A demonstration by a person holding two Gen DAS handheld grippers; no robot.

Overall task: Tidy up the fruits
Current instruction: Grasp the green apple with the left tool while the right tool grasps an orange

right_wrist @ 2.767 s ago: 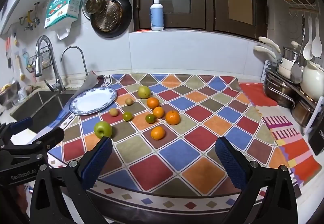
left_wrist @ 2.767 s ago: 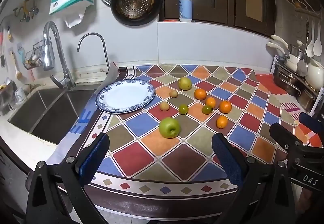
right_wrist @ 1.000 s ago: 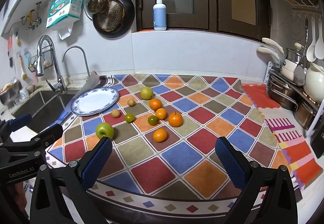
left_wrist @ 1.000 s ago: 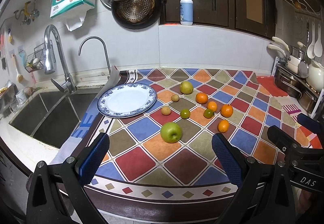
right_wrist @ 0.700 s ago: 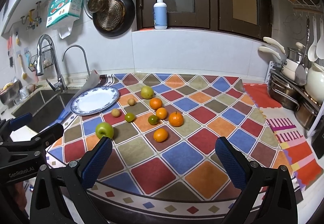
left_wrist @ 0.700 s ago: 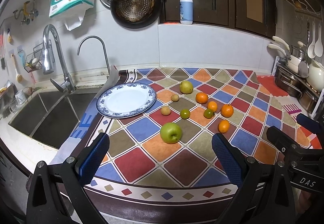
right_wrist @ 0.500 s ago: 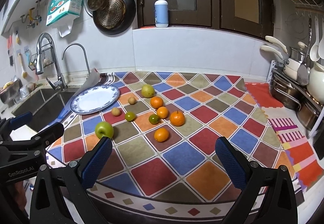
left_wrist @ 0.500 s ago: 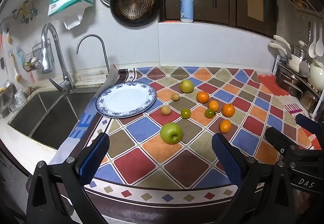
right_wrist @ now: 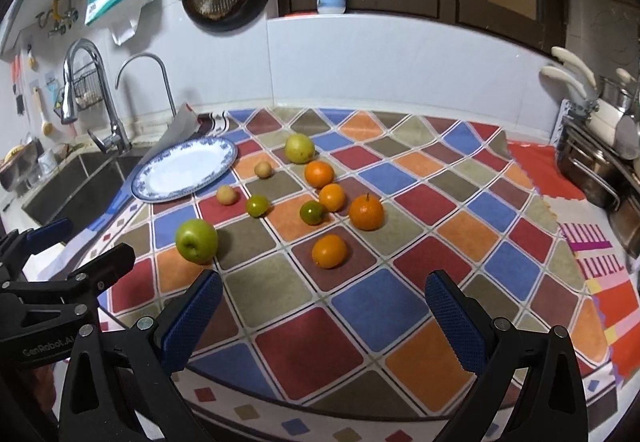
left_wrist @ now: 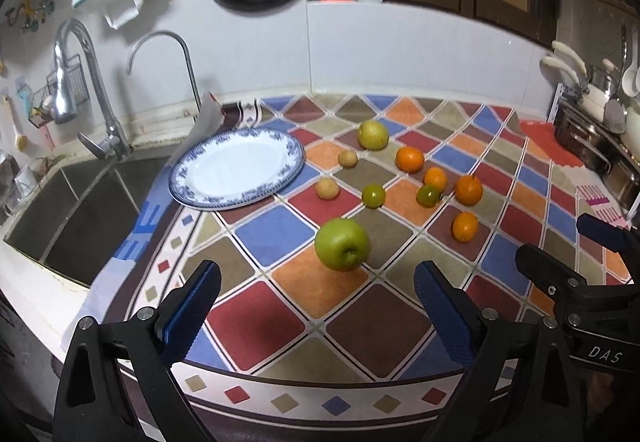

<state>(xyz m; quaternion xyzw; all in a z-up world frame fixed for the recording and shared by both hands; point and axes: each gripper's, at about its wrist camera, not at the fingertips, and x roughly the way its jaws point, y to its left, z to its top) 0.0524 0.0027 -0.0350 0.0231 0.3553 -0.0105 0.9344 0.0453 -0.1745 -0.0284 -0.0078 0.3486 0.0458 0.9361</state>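
On the chequered multicolour cloth, a round green apple [left_wrist: 341,244] lies just ahead of the left gripper [left_wrist: 316,310], jaws wide and just narrowing, nothing between. Right gripper [right_wrist: 320,318] also wide, empty. Apple probably firm, smooth, slippery; grip across its widest middle.

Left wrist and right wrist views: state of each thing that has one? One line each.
plate: empty, flat on the cloth near the sink
green apple: loose on the cloth, ahead of the left tool, not gripped
four orange citrus: scattered on the cloth, off the plate
left tool: jaws wide and just closing slightly, nothing between them
right tool: open, empty
tap: no water seen running
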